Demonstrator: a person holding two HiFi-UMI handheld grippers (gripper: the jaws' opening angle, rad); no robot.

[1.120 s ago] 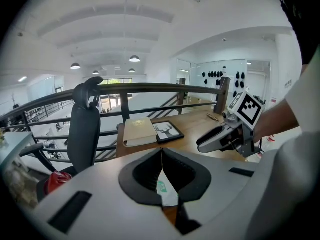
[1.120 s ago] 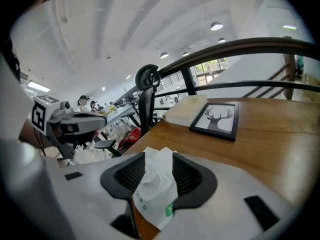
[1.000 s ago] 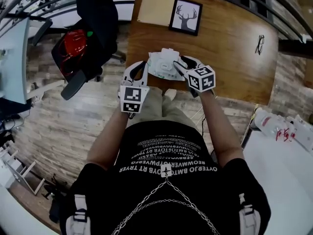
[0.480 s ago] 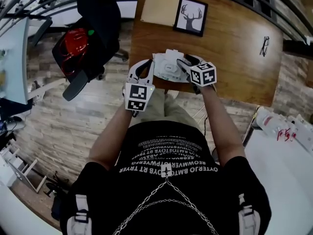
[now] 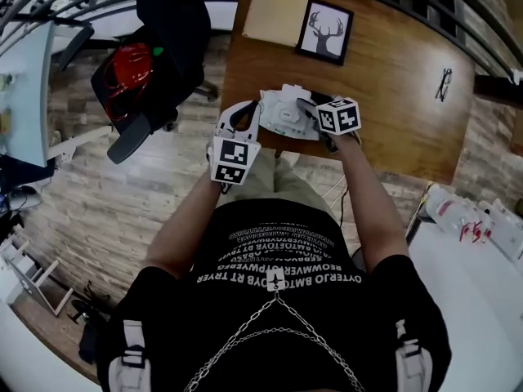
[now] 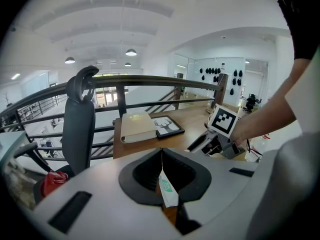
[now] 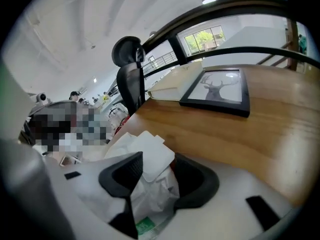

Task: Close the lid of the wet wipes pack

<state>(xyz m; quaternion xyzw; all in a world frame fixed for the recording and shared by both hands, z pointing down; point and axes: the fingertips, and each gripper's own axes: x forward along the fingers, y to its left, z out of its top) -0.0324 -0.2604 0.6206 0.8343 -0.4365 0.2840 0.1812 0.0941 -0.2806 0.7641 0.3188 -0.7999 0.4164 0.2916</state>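
The white wet wipes pack [image 5: 286, 113] lies near the front edge of the wooden table [image 5: 392, 96]. My left gripper [image 5: 255, 114] is at its left end. In the left gripper view that gripper [image 6: 162, 154] is shut on the pack's thin sealed edge [image 6: 168, 190], white with green print. My right gripper [image 5: 306, 109] comes down over the pack's right part. In the right gripper view its jaws [image 7: 157, 161] stand wide and are closing, with crumpled white pack [image 7: 150, 196] between them. The white lid flap [image 7: 150, 151] stands raised there, and the pads do not press on it.
A framed deer picture [image 5: 325, 33] and a beige book [image 5: 276, 10] lie at the table's far side. A small black item [image 5: 444, 82] lies at the right. A black office chair [image 5: 159, 39] with a red thing [image 5: 131, 68] stands left of the table, and a railing runs behind it.
My right gripper has sunk lower over the pack's right part. The left gripper has stayed at the pack's left end, still holding its edge.
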